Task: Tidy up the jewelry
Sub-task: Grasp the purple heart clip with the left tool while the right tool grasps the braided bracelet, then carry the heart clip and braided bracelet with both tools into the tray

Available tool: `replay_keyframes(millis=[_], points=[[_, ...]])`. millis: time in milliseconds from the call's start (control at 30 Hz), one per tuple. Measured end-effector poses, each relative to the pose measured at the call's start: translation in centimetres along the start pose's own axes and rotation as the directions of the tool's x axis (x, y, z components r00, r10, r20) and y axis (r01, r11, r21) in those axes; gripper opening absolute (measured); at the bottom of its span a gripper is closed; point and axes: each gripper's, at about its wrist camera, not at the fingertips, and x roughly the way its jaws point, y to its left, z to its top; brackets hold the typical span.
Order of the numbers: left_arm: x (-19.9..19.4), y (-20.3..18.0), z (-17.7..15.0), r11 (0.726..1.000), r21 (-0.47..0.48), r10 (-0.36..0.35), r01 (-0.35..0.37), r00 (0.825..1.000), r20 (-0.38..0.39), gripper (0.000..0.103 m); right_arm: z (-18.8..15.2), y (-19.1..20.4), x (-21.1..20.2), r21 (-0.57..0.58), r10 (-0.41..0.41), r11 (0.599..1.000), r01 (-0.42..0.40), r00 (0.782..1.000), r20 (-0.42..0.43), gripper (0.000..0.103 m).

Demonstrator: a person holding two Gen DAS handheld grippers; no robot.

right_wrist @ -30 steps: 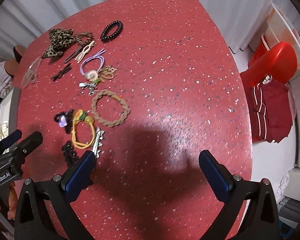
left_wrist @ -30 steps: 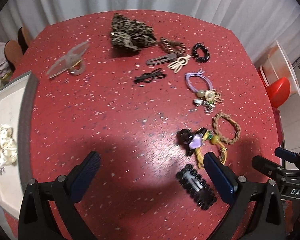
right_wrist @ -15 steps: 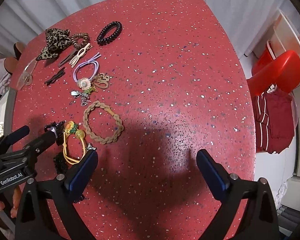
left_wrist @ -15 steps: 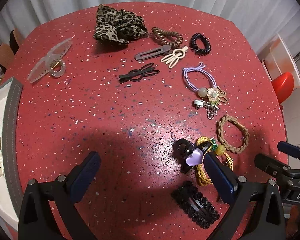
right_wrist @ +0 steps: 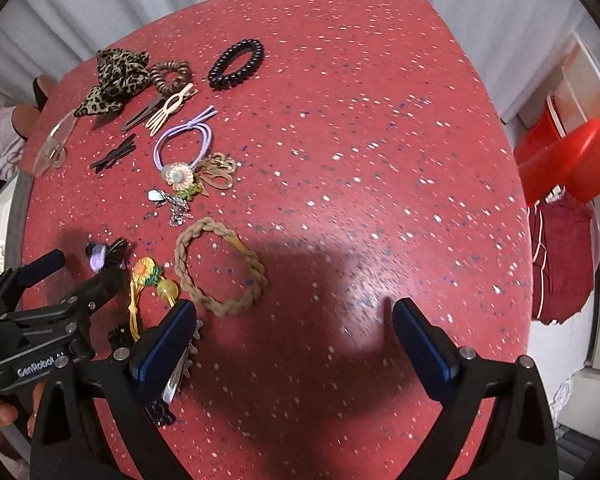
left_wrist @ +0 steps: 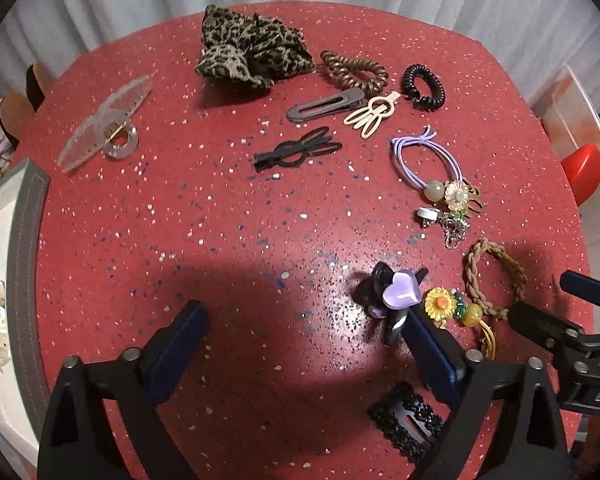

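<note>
1. The left gripper [left_wrist: 304, 344] hangs over the red speckled table [left_wrist: 220, 240], fingers spread wide with nothing between them, having just closed slightly
2. Its right finger sits just beside the purple heart clip [left_wrist: 396, 294]
3. The right gripper [right_wrist: 294, 340] is also spread and empty, over bare table
4. The braided band [right_wrist: 220, 266] lies just ahead of its left finger
5. A grey tray [left_wrist: 24, 264] lies at the table's left edge

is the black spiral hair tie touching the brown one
No, in the right wrist view the black spiral tie lies apart from the brown spiral tie, with bare table between them.
</note>
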Motion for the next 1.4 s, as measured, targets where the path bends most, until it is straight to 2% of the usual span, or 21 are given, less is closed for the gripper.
replay_keyframes(millis=[100,200,267,333,400,467,500,533,567,600,700,1000,1167,1233,1400], points=[[0.0,-0.2,0.3,1.0,0.0,-0.008,0.008,1.0,0.01,0.09,0.5,0.6,0.6,-0.031,-0.021,0.999,0.021,1.0,-0.001,0.086],[-0.1,-0.4,0.8,1.0,0.004,-0.018,0.018,1.0,0.013,0.085,0.7,1.5,0.7,-0.065,-0.031,0.997,0.032,0.999,0.022,0.082],[-0.2,-0.7,0.9,1.0,0.007,-0.021,0.021,1.0,0.02,0.078,0.9,1.8,0.7,-0.082,-0.048,0.995,0.05,0.998,0.029,0.077],[-0.2,-0.9,1.1,0.999,0.008,-0.033,0.033,0.999,0.019,0.077,0.9,2.4,0.8,-0.103,-0.072,0.992,0.075,0.997,0.036,0.071],[-0.2,-1.3,1.3,0.999,0.016,-0.03,0.029,0.999,0.024,0.068,0.8,2.9,0.7,-0.117,-0.069,0.99,0.074,0.997,0.042,0.068],[-0.3,-1.9,1.5,0.999,0.033,-0.031,0.03,0.999,0.029,0.053,0.8,3.3,0.6,-0.13,-0.068,0.989,0.074,0.996,0.05,0.06],[-0.5,-2.0,1.7,0.999,0.037,-0.031,0.03,0.999,0.031,0.048,0.8,3.5,0.4,-0.135,-0.061,0.989,0.068,0.997,0.052,0.05],[-0.5,-2.1,1.7,0.998,0.041,-0.038,0.037,0.999,0.032,0.035,0.8,3.7,0.4,-0.14,-0.064,0.988,0.071,0.996,0.055,0.039],[-0.6,-2.1,2.0,0.998,0.043,-0.049,0.048,0.998,0.031,0.028,0.8,3.9,0.3,-0.142,-0.058,0.988,0.066,0.997,0.056,0.032],[-0.5,-2.0,1.8,0.998,0.04,-0.055,0.053,0.998,0.028,0.028,0.8,3.9,0.3,-0.138,-0.05,0.989,0.057,0.997,0.054,0.023],[-0.5,-2.1,2.0,0.998,0.032,-0.059,0.058,0.998,0.028,0.028,0.5,3.9,0.3,-0.113,-0.046,0.992,0.051,0.998,0.05,0.009],[-3.0,-1.1,1.2,0.997,0.022,-0.081,0.079,0.995,0.062,0.027,0.3,1.0,-1.1,0.001,0.058,0.998,-0.058,0.997,0.043,0.007],[-4.7,0.1,0.5,0.997,0.0,-0.083,0.083,0.994,0.071,0.027,0.1,-0.1,-2.7,0.024,0.087,0.996,-0.089,0.994,0.065,0.007],[-5.4,0.5,0.2,0.996,-0.01,-0.084,0.085,0.994,0.073,0.027,0.8,0.1,-3.4,0.028,0.092,0.995,-0.094,0.993,0.074,0.007],[-7.0,2.1,-0.9,0.996,-0.027,-0.084,0.087,0.993,0.083,0.027,0.0,0.5,-4.8,0.033,0.103,0.994,-0.106,0.991,0.085,0.007]])
